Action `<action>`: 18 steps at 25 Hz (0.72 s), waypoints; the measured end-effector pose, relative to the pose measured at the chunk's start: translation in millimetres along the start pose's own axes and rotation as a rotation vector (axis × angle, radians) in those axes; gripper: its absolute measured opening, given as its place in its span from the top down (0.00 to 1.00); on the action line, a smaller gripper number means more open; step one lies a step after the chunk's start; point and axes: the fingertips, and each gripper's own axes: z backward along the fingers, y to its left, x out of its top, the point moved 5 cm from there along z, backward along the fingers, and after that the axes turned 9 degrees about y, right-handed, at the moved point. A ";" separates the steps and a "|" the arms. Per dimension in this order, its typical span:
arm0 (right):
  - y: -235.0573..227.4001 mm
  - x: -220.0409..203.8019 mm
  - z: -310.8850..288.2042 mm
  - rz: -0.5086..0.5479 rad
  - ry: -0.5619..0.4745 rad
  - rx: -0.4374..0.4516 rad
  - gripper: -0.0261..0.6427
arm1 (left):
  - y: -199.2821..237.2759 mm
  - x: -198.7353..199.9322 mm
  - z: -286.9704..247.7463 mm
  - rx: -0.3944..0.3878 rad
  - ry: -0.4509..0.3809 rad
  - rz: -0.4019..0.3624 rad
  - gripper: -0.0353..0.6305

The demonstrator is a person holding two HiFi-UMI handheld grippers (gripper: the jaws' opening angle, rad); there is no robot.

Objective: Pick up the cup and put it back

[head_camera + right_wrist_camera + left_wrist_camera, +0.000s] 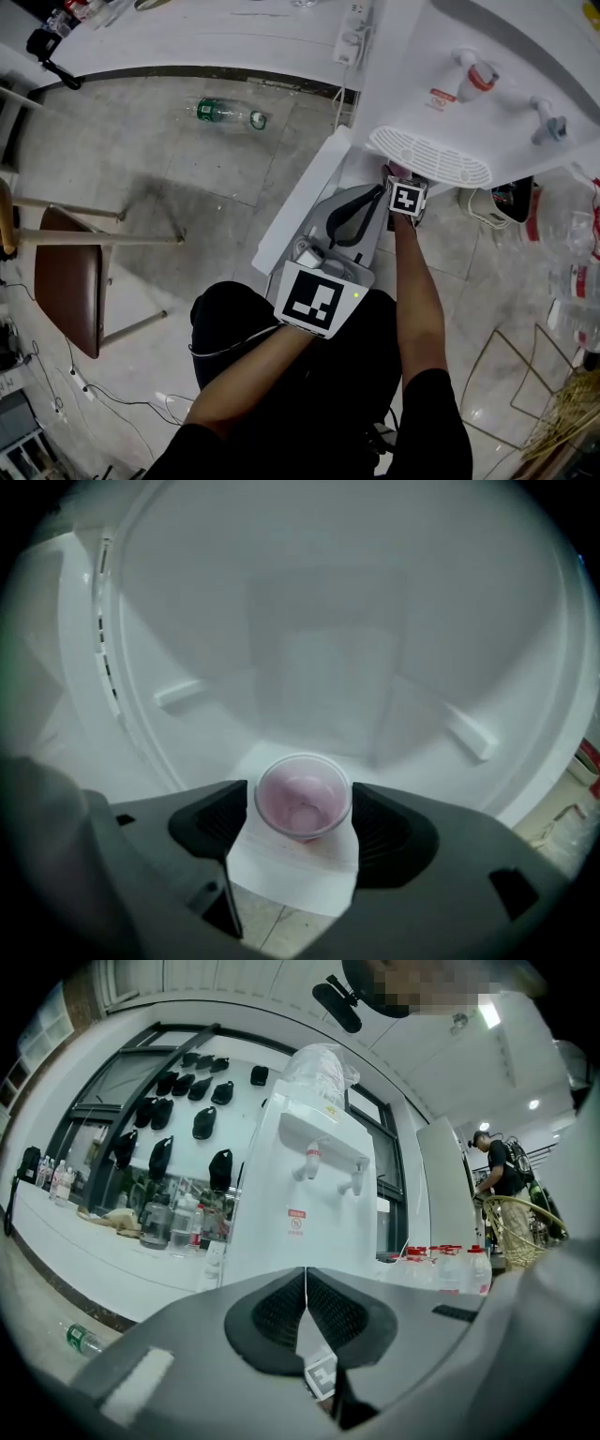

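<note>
A small clear cup (302,799) with a pinkish inside stands upright on a white ledge (291,869) inside the white recess of the water dispenser (487,75). My right gripper (301,805) is open with a jaw on each side of the cup, and a thin gap shows at the left pad. From the head view its marker cube (405,199) sits just below the dispenser's drip tray (431,155), which hides its fingertips. My left gripper (306,1312) is shut and empty, held level in front of the dispenser (314,1194).
A green bottle (230,114) lies on the floor at the left, and a brown chair (70,281) stands further left. Water bottles (572,234) and a wire rack (525,375) crowd the right side. A person (497,1180) stands far off at the right.
</note>
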 end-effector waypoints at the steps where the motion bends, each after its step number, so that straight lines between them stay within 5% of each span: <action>1: 0.3 1.5 0.0 0.001 0.001 -0.010 0.48 | 0.8 0.0 0.6 0.002 0.001 -0.003 0.94; 18: -8.7 -2.5 3.7 0.054 0.028 -0.067 0.50 | 0.5 6.4 5.5 0.025 -0.010 -0.058 0.94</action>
